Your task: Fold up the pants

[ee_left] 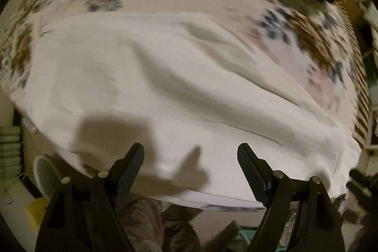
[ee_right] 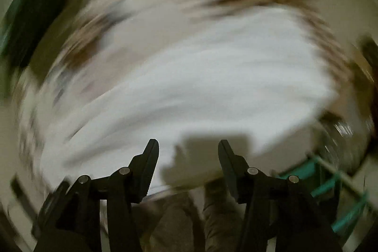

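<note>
1. White, soft cotton-like pants (ee_left: 165, 86) lie spread over a bed surface covered by a cream sheet printed with brown and blue flowers (ee_left: 307, 39); in the left wrist view the garment fills the middle of the frame from 9 o'clock across to 4 o'clock, with long shallow wrinkles running toward 4 o'clock.
2. Its near hem hangs at the bed's edge around 6 o'clock, just beyond the black two-finger left gripper (ee_left: 190, 171).
3. That left gripper has its ribbed jaws spread wide apart with nothing between them; it hovers close over the hem, and its shadow falls on the cloth between 7 and 6 o'clock.
4. At 8 o'clock in the same view a pale round cup-like container (ee_left: 45, 171) sits off the bed, beside a yellow object too blurred to identify.
5. The right wrist view is heavily smeared by motion; the white pants (ee_right: 200, 86) show as a bright streaked band through the centre, with the flowered sheet at 12 o'clock.
6. Black fingers of the right gripper (ee_right: 188, 157) are also parted, holding nothing, with a blocky shadow on the fabric between them.
7. A teal wire rack (ee_right: 335, 193) appears at 4 o'clock.
</note>
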The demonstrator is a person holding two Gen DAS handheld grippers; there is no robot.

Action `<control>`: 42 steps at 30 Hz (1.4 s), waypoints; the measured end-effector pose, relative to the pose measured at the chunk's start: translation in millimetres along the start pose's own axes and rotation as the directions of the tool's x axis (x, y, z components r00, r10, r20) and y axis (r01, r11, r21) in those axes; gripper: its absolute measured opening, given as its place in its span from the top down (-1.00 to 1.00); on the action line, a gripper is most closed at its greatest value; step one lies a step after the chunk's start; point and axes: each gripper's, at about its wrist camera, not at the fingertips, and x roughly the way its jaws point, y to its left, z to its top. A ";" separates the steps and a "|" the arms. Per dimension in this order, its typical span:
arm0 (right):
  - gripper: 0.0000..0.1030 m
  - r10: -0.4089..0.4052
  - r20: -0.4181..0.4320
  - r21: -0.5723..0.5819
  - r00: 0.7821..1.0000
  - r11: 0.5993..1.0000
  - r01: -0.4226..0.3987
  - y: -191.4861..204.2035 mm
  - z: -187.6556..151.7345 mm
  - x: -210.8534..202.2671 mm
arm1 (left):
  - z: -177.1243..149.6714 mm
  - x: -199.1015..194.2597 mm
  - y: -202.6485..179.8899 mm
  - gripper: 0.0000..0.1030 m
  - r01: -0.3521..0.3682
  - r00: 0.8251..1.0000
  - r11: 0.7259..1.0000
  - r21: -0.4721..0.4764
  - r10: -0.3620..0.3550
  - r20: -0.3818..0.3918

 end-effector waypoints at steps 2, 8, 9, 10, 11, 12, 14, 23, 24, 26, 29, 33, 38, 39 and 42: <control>-0.07 0.026 -0.032 -0.153 0.999 0.988 -0.031 73.4 10.6 26.4 | 12.8 -0.4 17.6 -0.56 -0.052 0.999 0.999 0.012 0.052 0.014; -0.07 -0.104 -0.098 -0.529 0.990 0.848 0.037 247.9 24.5 114.4 | 58.4 14.0 63.1 -0.56 -0.154 0.987 0.985 0.071 0.150 0.057; -0.07 -0.132 -0.098 -0.560 0.986 0.826 0.055 263.0 25.4 123.2 | 69.1 18.6 70.4 -0.56 -0.153 0.988 0.985 0.081 0.149 0.049; -0.07 -0.156 -0.096 -0.580 0.983 0.811 0.072 269.9 31.8 130.3 | 76.1 23.7 77.2 -0.56 -0.152 0.988 0.984 0.091 0.149 0.043; 0.04 -0.176 -0.091 -0.604 0.980 0.792 0.086 277.6 31.4 135.5 | 75.1 19.2 87.0 -0.56 -0.152 0.988 0.984 0.098 0.148 0.044; 0.25 -0.194 -0.074 -0.628 0.978 0.771 0.105 276.1 29.9 143.6 | 78.4 18.9 90.4 -0.56 -0.151 0.988 0.983 0.107 0.147 0.046; 0.94 -0.204 -0.056 -0.642 0.977 0.757 0.122 277.2 27.6 147.5 | 87.1 19.5 98.1 -0.56 -0.134 0.990 0.983 0.123 0.130 0.046; 0.97 -0.174 0.026 -0.491 0.984 0.856 0.164 289.5 59.8 139.4 | 107.3 28.1 101.7 -0.56 -0.067 0.998 0.986 0.155 0.064 0.021; 0.96 -0.184 -0.001 -0.482 0.983 0.861 0.160 286.9 64.6 146.9 | 108.8 29.7 102.5 -0.56 -0.064 0.998 0.986 0.153 0.062 0.018; 0.86 -0.187 -0.050 -0.453 0.981 0.880 0.145 284.7 70.6 155.8 | 111.5 31.8 107.2 -0.56 -0.053 0.999 0.988 0.144 0.052 0.007; -0.03 -0.134 -0.048 -0.384 0.990 0.917 0.105 273.5 72.0 125.1 | 112.3 23.7 122.9 -0.56 0.001 1.000 0.995 0.104 0.000 -0.006; -0.26 -0.051 -0.039 -0.159 0.998 0.986 0.044 226.7 38.3 77.4 | 97.1 2.4 156.5 -0.56 0.046 0.999 0.999 0.021 -0.046 -0.014; -0.26 0.072 -0.214 0.180 0.974 0.983 -0.033 131.5 -64.4 96.6 | 56.9 -7.9 216.9 -0.56 0.010 0.998 0.990 -0.144 -0.019 -0.067; -0.26 0.084 -0.242 0.224 0.967 0.974 -0.029 122.0 -83.1 110.3 | 52.1 -6.1 228.8 -0.56 -0.006 0.997 0.984 -0.177 -0.007 -0.072; -0.23 0.140 -0.222 0.331 0.965 0.942 -0.061 103.2 -115.6 137.4 | 37.7 11.5 274.6 -0.56 -0.050 0.992 0.947 -0.318 0.008 -0.130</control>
